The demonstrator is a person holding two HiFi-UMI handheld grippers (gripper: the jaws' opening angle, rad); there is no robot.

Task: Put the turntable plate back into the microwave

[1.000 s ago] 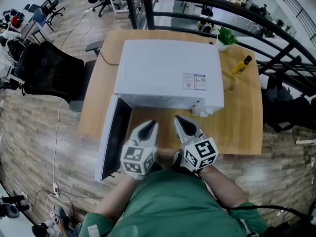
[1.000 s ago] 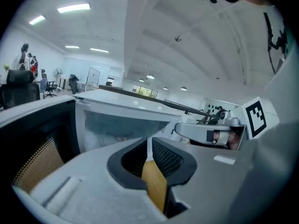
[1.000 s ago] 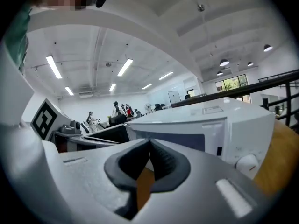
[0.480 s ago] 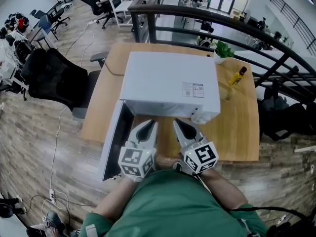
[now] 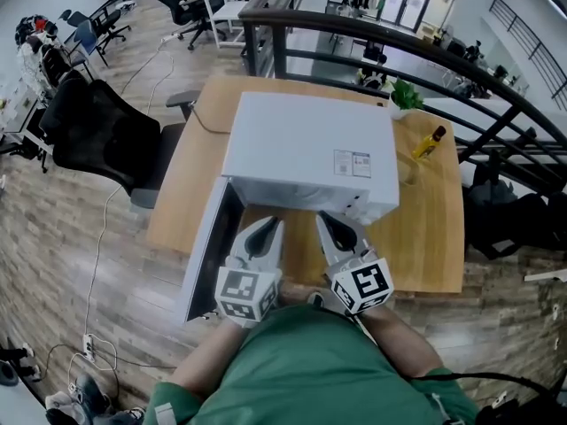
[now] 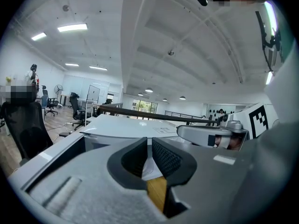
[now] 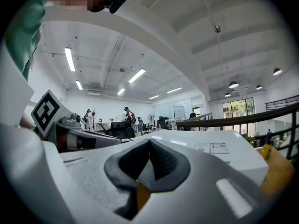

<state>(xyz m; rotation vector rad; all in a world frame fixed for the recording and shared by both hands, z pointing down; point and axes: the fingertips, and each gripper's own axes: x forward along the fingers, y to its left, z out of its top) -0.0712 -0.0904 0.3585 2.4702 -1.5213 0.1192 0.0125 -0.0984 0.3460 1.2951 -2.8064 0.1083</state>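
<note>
Dark rubber pads (image 6: 167, 158) on my left gripper (image 6: 149, 146) stand almost together, with only a thin slit between them and nothing in it; my right gripper (image 7: 148, 146) is closed tip to tip and likewise empty. Both hang side by side just in front of the white microwave (image 5: 306, 153), over the wooden table (image 5: 434, 237). The microwave's door (image 5: 208, 253) is swung open on my left, its mouth faces me, and its long side runs across the table. The turntable plate shows in no view: from above the housing hides the cavity, so I cannot tell whether it lies inside. With both grippers empty, I judge it either already seated or not yet fetched. A round plate has no long axis; it should simply lie flat
</note>
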